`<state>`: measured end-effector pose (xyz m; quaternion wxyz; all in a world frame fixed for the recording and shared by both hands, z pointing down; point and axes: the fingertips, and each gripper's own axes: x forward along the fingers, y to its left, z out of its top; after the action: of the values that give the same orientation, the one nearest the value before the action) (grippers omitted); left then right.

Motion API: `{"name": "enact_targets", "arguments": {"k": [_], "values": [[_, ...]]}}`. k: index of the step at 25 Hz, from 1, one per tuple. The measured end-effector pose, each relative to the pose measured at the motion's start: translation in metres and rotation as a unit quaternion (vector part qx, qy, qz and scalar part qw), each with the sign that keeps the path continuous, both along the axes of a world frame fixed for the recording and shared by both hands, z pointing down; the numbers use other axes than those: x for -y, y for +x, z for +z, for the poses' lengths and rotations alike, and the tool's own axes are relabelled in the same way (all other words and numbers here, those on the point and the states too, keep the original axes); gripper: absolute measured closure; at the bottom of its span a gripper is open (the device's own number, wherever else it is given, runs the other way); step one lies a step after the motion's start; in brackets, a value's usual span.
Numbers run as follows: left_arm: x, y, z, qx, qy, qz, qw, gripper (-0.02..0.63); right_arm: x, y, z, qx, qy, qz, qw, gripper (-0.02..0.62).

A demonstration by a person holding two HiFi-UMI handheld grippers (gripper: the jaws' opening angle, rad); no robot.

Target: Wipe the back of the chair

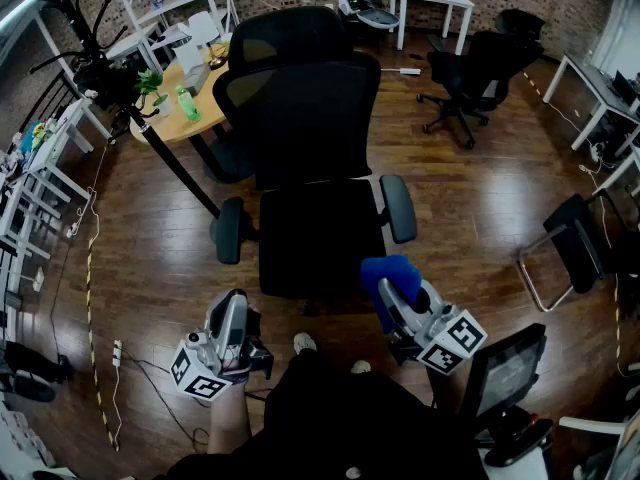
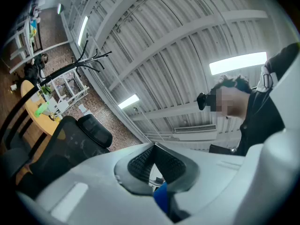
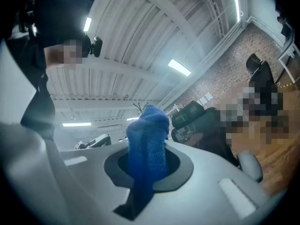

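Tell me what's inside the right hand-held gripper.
The right hand-held gripper is shut on a blue cloth; its bunched end sticks out. The pinched part is hidden.

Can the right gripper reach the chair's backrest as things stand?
Probably yes: the right gripper, shut on the blue cloth, is at the seat's front edge, and only open seat lies before the backrest.

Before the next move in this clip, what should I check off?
1. Cloth clamped in right gripper: ok.
2. Left gripper free, jaws together on nothing: ok.
3. Chair upright, straight ahead of the person: ok.
4. Cloth on the backrest: not ok, it is held well short of it.
5. Cloth damp or dry: cannot tell.
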<state>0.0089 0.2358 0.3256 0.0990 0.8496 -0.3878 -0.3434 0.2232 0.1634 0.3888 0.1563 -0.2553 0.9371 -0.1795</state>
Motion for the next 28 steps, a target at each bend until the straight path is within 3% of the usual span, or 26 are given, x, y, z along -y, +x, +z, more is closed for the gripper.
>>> {"name": "enact_targets", "arguments": {"k": [5,17,23,28], "values": [[0.039,-0.016,0.009,0.005,0.013,0.018,0.9997,0.603,0.038,-0.033,0.005,-0.013,0.01,-0.002,1.0,0.565],[0.171,-0.118,0.007,-0.017,0.034,0.099,0.9943,0.603,0.17,-0.157,-0.036,-0.054,0.063,0.05,0.995,0.565],[0.21,-0.16,0.02,-0.033,0.01,0.074,0.9967,0.603,0.271,-0.202,-0.084,-0.053,0.08,0.058,0.994,0.565],[0.209,-0.194,0.024,-0.031,-0.005,-0.005,0.9995,0.603,0.343,-0.273,-0.151,-0.006,0.135,-0.019,0.991,0.565]]}}
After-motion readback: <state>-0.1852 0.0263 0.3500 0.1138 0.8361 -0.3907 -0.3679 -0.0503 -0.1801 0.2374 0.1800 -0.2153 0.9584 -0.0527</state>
